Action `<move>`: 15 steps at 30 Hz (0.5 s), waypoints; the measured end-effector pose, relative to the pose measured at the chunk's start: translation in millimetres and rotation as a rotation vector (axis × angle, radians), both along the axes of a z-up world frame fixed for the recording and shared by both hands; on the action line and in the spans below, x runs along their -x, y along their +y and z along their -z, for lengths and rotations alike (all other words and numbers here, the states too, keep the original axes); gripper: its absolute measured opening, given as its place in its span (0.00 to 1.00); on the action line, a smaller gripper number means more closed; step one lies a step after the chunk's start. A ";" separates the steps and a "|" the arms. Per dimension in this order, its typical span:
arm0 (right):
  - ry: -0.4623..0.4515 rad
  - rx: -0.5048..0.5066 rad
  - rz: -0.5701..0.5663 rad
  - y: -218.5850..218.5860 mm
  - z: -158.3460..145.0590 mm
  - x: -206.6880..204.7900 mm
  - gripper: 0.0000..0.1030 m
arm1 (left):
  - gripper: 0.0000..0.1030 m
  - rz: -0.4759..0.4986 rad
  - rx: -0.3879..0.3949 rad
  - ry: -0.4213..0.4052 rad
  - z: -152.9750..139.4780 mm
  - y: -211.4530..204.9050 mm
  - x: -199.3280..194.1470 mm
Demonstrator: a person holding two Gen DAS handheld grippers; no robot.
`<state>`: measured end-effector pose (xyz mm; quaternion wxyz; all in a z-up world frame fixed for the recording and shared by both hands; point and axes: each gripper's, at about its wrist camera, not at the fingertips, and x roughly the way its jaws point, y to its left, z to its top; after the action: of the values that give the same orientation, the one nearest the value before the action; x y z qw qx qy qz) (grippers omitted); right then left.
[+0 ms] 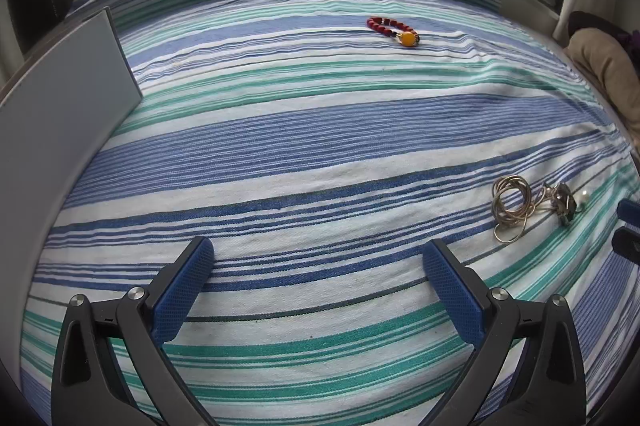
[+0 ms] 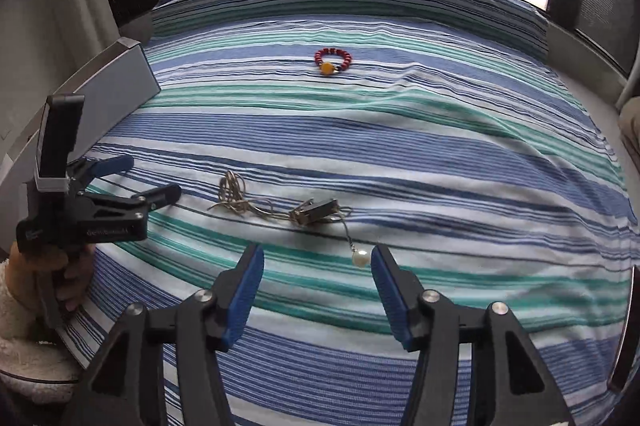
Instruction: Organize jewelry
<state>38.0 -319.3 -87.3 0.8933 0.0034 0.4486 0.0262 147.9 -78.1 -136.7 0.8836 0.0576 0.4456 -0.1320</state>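
A striped blue, green and white bedsheet (image 2: 400, 145) fills both views, with a window and tower blocks along the top and a grey panel (image 2: 120, 81) at the left edge. In your right wrist view the tangled chain necklace (image 2: 280, 209) lies across the middle, long axis left to right, its pearl (image 2: 360, 259) just ahead of your right gripper (image 2: 318, 260), released and empty; the red bead bracelet (image 2: 334, 61) sits well beyond, upper centre. Only this view shows your left gripper (image 2: 150, 181), lower left, also released, while the left wrist view puts the necklace at its right edge, so your right hand is nearer.
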 end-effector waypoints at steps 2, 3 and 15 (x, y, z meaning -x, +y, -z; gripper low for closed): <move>-0.016 -0.044 0.058 -12.0 3.5 13.3 0.55 | 1.00 0.014 0.007 0.000 -0.7 0.4 0.5; -0.017 -0.064 0.077 -15.7 5.5 17.2 0.55 | 0.99 0.048 0.033 0.003 -2.5 1.0 1.2; -0.066 -0.087 0.129 -17.9 5.3 24.3 0.55 | 0.78 0.482 0.091 0.047 -18.5 -96.6 8.8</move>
<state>13.7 -337.1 -92.6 0.9064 0.0701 0.4163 -0.0119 139.1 -174.8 -118.2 0.8177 0.1192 0.4329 -0.3601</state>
